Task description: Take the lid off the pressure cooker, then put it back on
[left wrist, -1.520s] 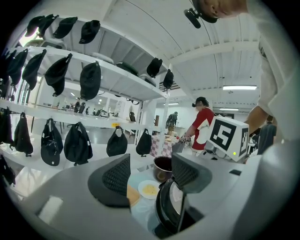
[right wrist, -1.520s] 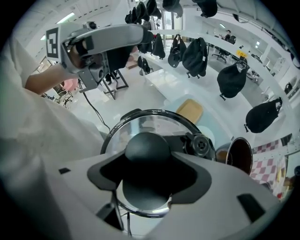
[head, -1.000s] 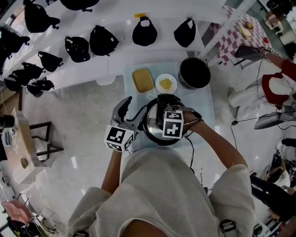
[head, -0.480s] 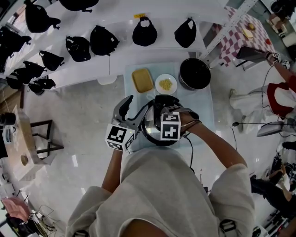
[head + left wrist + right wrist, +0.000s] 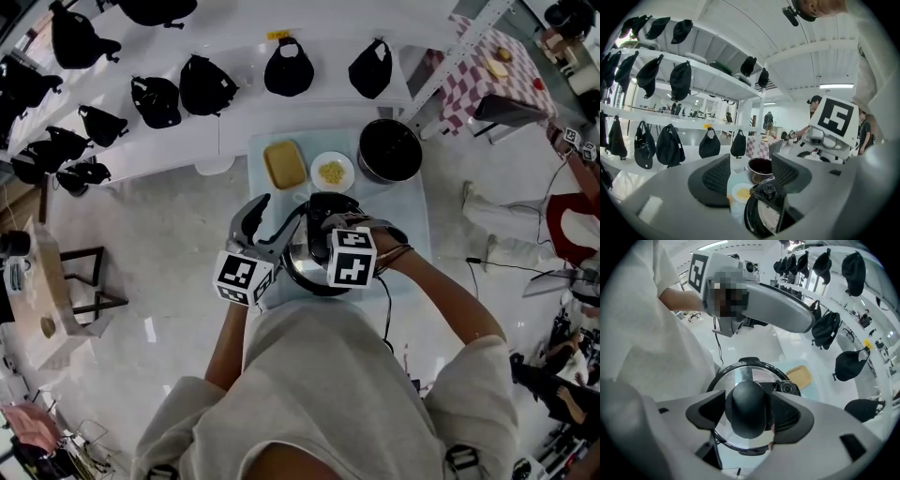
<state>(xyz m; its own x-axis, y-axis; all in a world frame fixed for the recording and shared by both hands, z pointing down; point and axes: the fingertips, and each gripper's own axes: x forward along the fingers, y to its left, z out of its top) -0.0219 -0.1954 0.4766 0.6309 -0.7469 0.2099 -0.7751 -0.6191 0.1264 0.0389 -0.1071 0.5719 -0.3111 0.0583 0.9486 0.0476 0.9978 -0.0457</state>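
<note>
Lid point(image 5: 740, 375) | right gripper view alone shows knob point(image 5: 747, 409) between right tool point(image 5: 749, 405) jaws, just opening | left tool point(image 5: 751, 174) wide, empty

Pale short-sleeved shirt point(image 5: 328, 394). Grey left gripper point(image 5: 750, 176) and right gripper point(image 5: 747, 408), black ribbed pads point(image 5: 717, 176), marker cube point(image 5: 242, 278) behind each; black cable point(image 5: 388, 309) behind right.
</note>
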